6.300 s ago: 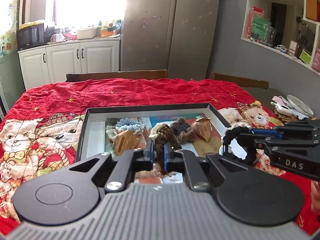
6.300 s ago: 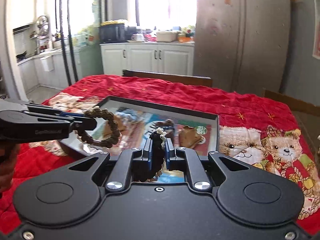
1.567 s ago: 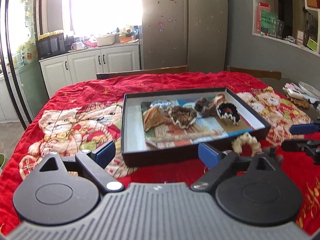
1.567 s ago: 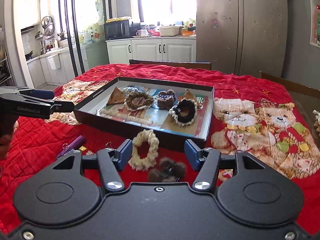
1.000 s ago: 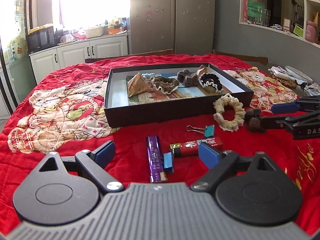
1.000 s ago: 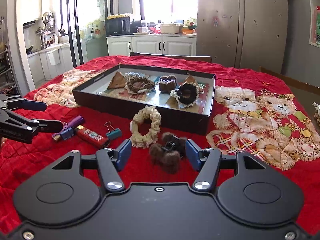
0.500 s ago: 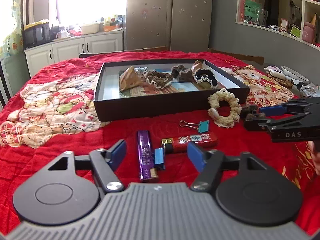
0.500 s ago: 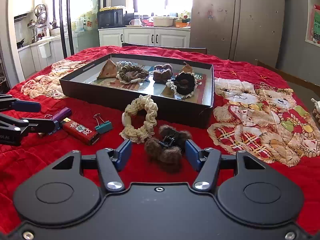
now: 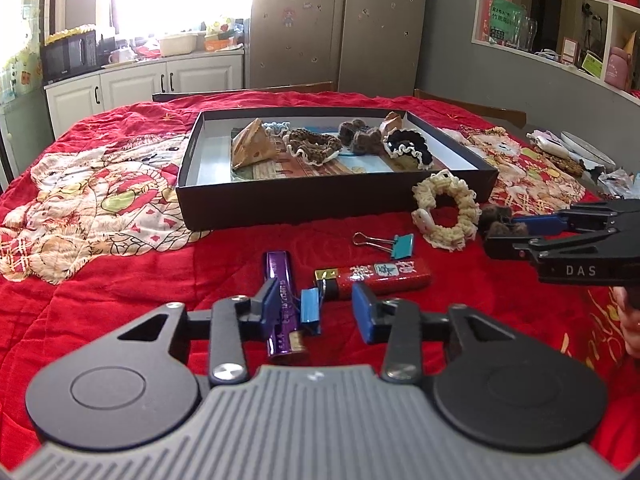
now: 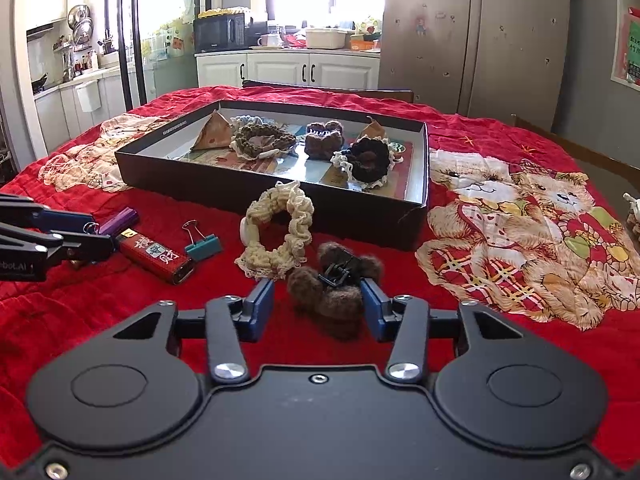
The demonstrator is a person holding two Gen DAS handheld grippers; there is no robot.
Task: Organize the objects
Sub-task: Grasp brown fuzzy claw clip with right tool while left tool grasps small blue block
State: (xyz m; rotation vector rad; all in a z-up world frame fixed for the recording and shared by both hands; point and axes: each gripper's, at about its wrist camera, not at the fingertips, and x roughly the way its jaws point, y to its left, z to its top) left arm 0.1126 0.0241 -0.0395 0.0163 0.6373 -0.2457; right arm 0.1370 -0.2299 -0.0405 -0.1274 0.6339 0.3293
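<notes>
My left gripper (image 9: pixel 316 308) hangs low over the red cloth, jaws closing. A purple lighter (image 9: pixel 282 300) and a small blue binder clip (image 9: pixel 310 306) lie between them; the left pad is at the lighter, the right pad is clear of both. The jaws of my right gripper (image 10: pixel 316 308) are closing around a brown fuzzy hair claw (image 10: pixel 332 288), with a small gap on the left side. A cream scrunchie (image 10: pixel 280 232) lies just beyond the claw. The black box (image 9: pixel 320 200) behind holds several scrunchies and hair clips.
A red lighter (image 9: pixel 376 274) and a teal binder clip (image 9: pixel 400 246) lie between the two grippers. The red bear-print cloth (image 10: pixel 520 220) covers the table. Chair backs stand at the far edge, and small items sit at the far right (image 9: pixel 568 148).
Both grippers' jaws have narrowed, the left a lot, around the purple lighter and blue clip, the right around the brown hair claw. Both views have dipped slightly closer to the cloth.
</notes>
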